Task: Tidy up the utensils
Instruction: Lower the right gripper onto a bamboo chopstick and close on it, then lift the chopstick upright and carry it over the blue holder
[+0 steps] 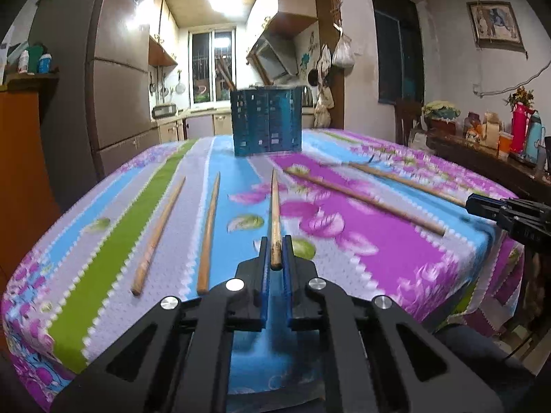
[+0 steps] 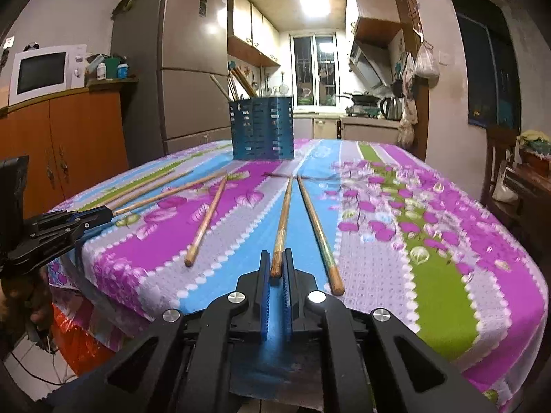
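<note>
A blue slotted utensil holder (image 1: 267, 122) (image 2: 263, 130) stands at the far side of the table with several chopsticks in it. My left gripper (image 1: 275, 239) is shut on the near end of a wooden chopstick (image 1: 274, 206) that points toward the holder. My right gripper (image 2: 276, 253) is shut on the thick end of another chopstick (image 2: 285, 213). Each gripper also shows at the edge of the other's view, the right gripper (image 1: 475, 206) and the left gripper (image 2: 106, 211). Loose chopsticks lie on the cloth: two (image 1: 158, 234) (image 1: 209, 234) to the left, and one (image 2: 318, 230) just right of the right gripper.
The table wears a flowered purple, blue and green cloth (image 1: 378, 241) (image 2: 430, 241). A loose chopstick (image 2: 206, 220) lies between the two grippers. A side table with flasks (image 1: 520, 130) stands to the right, and a fridge (image 2: 186, 69) and an orange cabinet (image 2: 69, 137) to the left.
</note>
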`<state>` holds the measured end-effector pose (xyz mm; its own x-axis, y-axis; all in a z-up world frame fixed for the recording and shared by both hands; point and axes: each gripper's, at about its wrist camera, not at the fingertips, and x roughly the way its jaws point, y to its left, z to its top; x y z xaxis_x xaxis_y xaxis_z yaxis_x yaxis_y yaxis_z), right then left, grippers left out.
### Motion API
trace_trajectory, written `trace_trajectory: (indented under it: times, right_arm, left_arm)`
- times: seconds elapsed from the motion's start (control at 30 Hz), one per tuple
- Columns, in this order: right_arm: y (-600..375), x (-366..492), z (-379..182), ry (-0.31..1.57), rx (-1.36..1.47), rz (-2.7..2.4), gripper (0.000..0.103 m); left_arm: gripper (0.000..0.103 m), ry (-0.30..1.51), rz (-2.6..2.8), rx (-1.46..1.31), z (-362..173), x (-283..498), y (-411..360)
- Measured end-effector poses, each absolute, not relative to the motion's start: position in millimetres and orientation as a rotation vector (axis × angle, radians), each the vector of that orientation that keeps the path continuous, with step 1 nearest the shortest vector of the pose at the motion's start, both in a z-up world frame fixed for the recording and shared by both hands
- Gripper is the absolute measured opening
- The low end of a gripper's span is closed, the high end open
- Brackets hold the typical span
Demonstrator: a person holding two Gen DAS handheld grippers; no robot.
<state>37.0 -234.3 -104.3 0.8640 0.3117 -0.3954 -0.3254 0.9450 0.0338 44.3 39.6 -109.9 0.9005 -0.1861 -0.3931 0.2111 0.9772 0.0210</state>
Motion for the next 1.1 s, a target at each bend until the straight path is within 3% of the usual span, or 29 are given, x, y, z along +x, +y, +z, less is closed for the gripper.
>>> trace_trajectory:
  times: [0.5,1.1]
  right_arm:
    - [-233,44,26,0.172,-0.117,0.402,0.008]
    - [-217,151,117,0.209,-0.050,0.496,0.007]
  left_arm:
    - [0.005,0.147,-0.257,0.100,17,67,32]
    - [0.005,0.186,-0.292,0.080,83,137,31]
